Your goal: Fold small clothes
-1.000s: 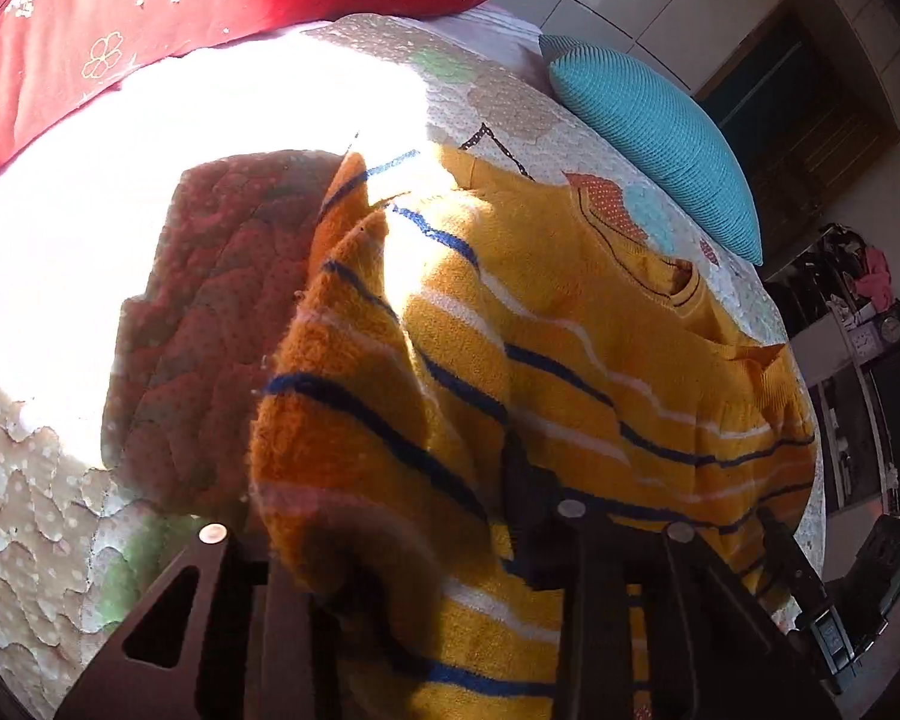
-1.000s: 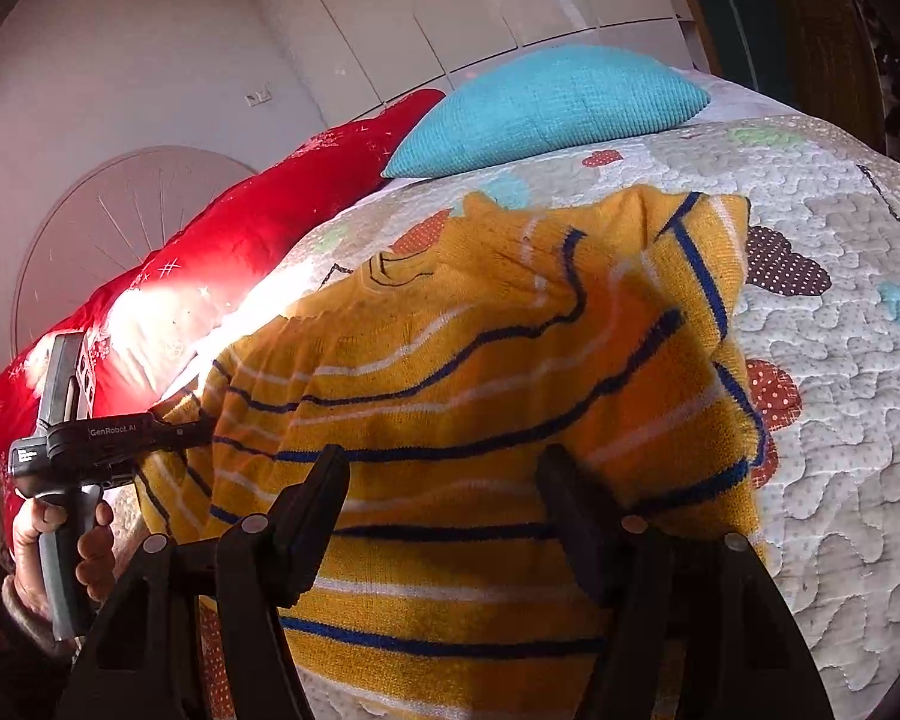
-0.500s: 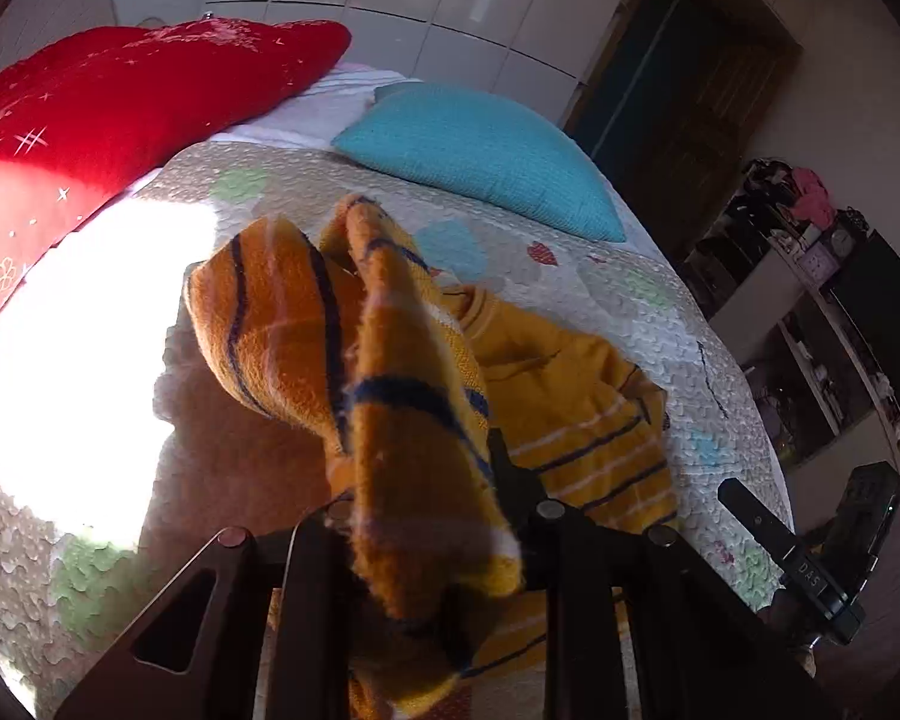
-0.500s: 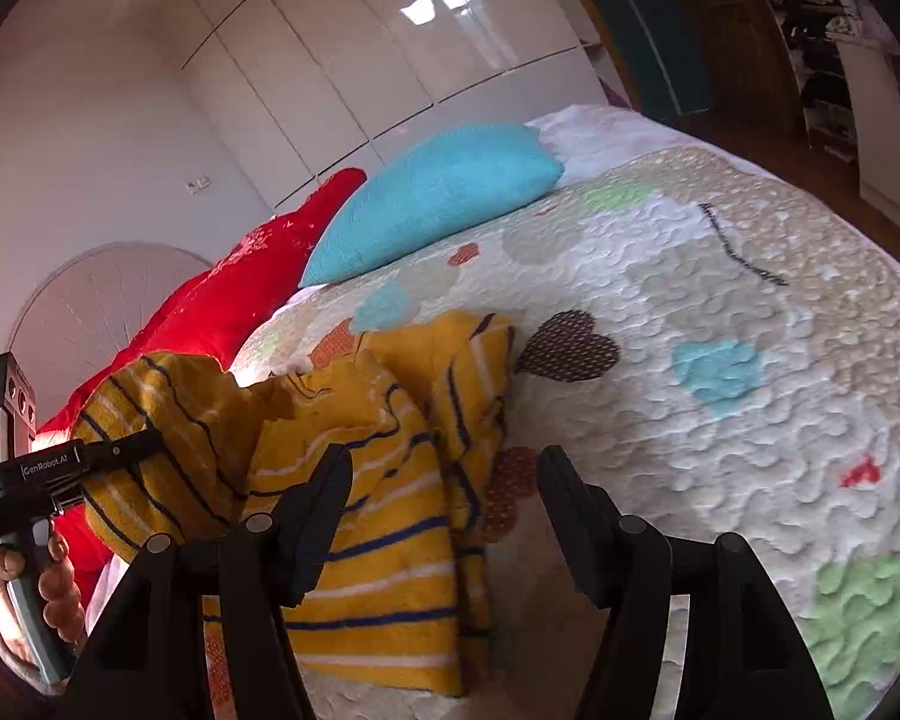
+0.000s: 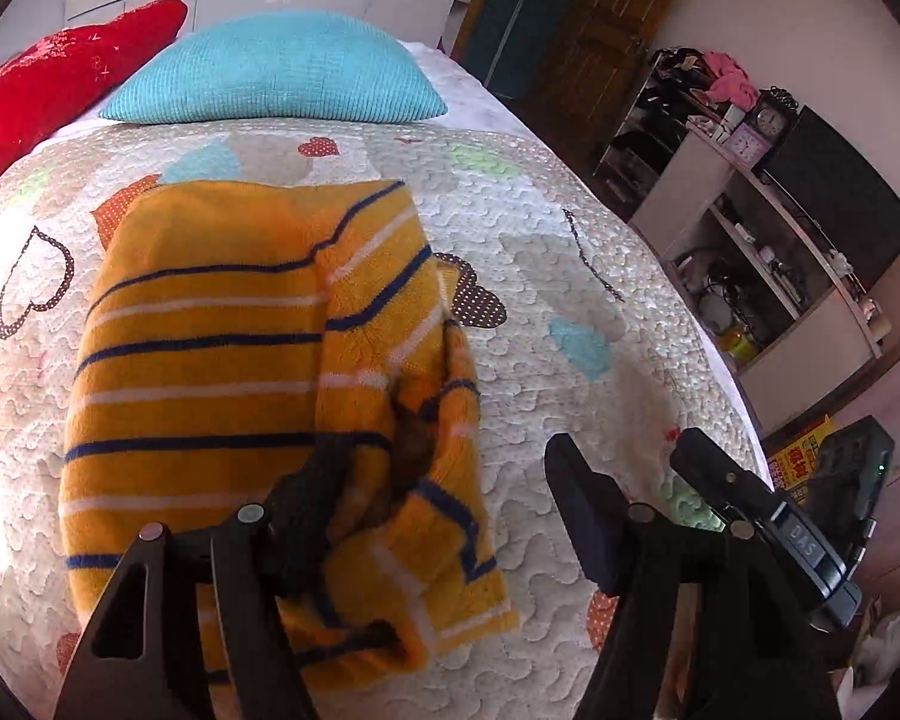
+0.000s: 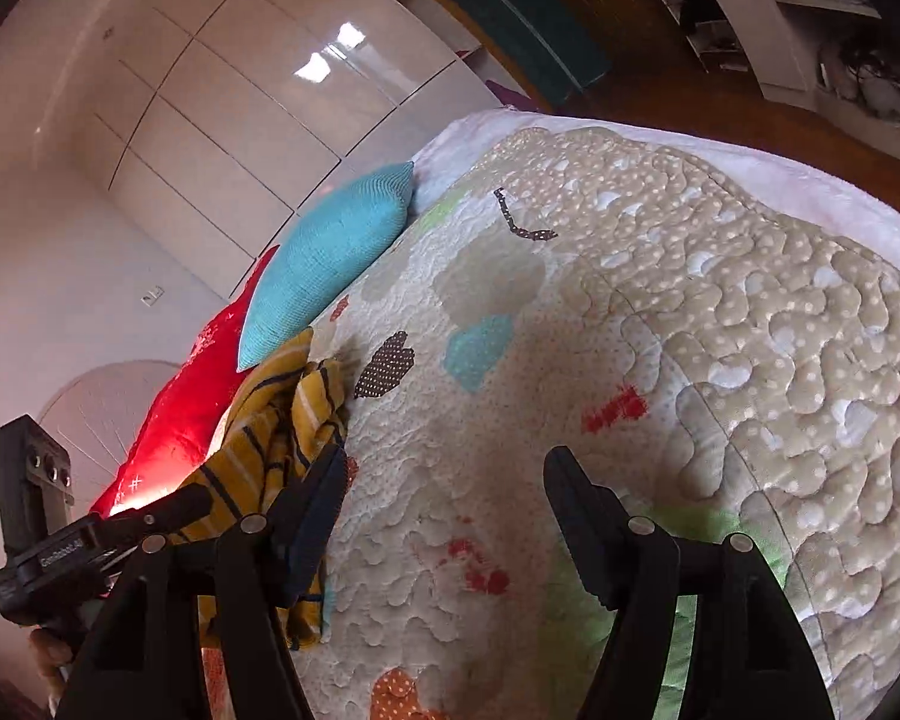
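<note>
Two grippers are seen, each with its jaws spread apart. The left gripper [image 5: 444, 498] has just been opening: its jaws stand wide, the left one resting over the sweater's cloth and the right one over bare quilt, so that nothing is clamped between them. The yellow striped sweater [image 5: 228, 360] lies folded on the quilted bedspread [image 5: 600, 300], reaching from the jaws toward 11 o'clock, with a loose flap of it bunched near the left jaw. Beyond it, at 12 o'clock, a teal cushion [image 5: 270, 69] is laid, and a red pillow [image 5: 60, 78] at 10 o'clock. At 2 o'clock an open shelf unit [image 5: 768, 252] is seen, its compartments holding small clutter that cannot be made out, with two clocks on top. The right gripper [image 6: 444, 504] is held open over bare quilt, the sweater [image 6: 270, 438] lying at its 10 o'clock, beside its left jaw.
</note>
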A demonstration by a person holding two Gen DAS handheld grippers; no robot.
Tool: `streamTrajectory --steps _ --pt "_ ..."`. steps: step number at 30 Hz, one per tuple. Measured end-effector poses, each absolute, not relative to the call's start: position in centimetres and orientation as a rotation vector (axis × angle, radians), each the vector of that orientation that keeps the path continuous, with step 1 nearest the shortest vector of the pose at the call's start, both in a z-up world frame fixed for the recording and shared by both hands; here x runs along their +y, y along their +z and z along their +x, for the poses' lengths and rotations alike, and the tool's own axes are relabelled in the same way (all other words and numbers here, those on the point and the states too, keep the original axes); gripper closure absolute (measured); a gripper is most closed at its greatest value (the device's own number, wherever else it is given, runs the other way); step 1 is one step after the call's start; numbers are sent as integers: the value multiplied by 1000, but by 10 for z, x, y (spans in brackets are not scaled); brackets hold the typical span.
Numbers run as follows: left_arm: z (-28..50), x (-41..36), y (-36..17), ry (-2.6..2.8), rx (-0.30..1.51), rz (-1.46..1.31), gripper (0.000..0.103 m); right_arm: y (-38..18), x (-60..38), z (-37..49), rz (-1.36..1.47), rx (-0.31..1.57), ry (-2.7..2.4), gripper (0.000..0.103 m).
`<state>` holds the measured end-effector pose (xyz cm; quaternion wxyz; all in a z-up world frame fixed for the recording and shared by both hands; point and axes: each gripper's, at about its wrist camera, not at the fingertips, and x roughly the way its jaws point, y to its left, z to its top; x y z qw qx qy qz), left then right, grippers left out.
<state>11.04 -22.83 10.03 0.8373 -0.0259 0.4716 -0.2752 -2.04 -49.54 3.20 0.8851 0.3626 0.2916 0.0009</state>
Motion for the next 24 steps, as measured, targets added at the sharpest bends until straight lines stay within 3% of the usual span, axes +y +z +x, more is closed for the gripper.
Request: streamTrajectory --steps 7,11,17,24 --pt "90 -162 114 -456 920 -64 29 46 -455 -25 584 605 26 30" --pt "106 -123 96 -346 973 -136 29 67 -430 -24 569 577 98 39" --pt "101 -113 50 -328 1076 -124 29 111 -356 -4 386 546 232 39" --pt "88 -110 50 -368 1069 -155 29 84 -297 33 160 661 221 41"
